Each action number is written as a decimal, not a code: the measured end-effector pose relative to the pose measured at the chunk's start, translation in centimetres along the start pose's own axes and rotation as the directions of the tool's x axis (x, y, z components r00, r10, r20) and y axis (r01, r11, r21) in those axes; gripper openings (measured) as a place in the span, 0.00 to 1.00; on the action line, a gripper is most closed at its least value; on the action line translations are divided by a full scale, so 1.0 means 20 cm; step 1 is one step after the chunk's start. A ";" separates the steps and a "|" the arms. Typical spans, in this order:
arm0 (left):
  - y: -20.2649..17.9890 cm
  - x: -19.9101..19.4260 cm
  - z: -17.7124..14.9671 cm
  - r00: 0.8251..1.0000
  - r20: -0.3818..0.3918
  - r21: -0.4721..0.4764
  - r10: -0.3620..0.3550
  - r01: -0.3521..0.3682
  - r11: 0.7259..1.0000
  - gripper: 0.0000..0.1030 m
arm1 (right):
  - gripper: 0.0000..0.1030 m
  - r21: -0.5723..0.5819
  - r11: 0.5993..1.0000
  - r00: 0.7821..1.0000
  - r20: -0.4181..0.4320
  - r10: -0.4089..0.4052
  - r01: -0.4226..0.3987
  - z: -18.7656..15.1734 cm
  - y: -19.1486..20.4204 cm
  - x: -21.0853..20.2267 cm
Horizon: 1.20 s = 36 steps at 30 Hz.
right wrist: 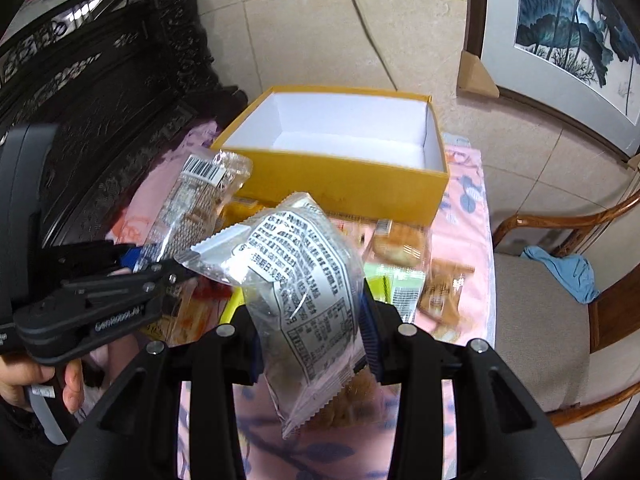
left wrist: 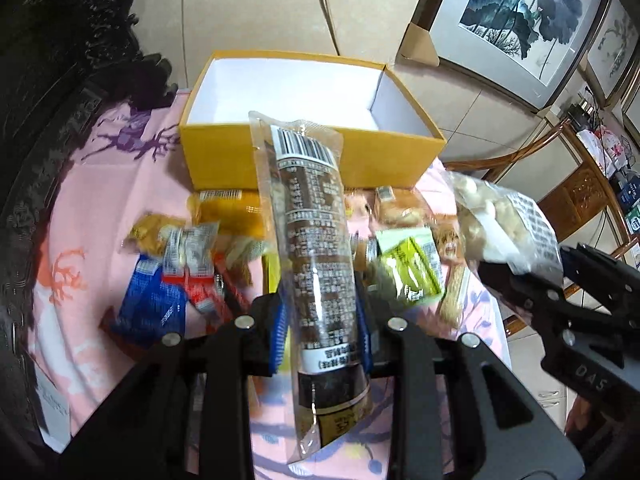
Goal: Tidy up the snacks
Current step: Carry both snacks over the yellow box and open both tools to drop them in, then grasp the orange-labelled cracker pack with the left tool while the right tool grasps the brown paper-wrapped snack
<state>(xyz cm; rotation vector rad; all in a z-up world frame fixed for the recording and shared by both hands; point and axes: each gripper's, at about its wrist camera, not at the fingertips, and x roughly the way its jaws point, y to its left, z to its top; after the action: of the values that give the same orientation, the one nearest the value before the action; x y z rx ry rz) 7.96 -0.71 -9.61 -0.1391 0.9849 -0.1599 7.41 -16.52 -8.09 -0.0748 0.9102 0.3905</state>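
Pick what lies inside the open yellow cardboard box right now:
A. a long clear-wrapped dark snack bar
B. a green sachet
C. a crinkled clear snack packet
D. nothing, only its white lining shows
D: both wrist views show only bare white walls and floor inside the open yellow cardboard box; the loose snacks lie on the pink cloth in front of it.

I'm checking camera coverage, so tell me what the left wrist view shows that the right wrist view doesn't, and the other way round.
Only the left wrist view shows the blue snack packet and red-and-white packets on the pink cloth.
Only the right wrist view shows a wall socket with its cable, the chair's grey seat with a blue cloth, and a hand.
Both show the open yellow box, the left gripper shut on a long dark snack pack, and the right gripper shut on a clear printed snack bag.
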 end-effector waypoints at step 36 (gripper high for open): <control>0.32 0.14 0.53 0.992 0.035 -0.022 0.125 -0.124 0.992 0.89 | 0.68 -0.034 0.995 0.992 -0.081 0.094 -0.097 0.45 -0.12 0.48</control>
<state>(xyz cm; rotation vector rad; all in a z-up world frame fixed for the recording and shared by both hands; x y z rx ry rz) 18.77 5.42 -7.43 -0.0978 0.9567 -0.0332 20.25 -13.95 -10.31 -0.0820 0.9874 0.4967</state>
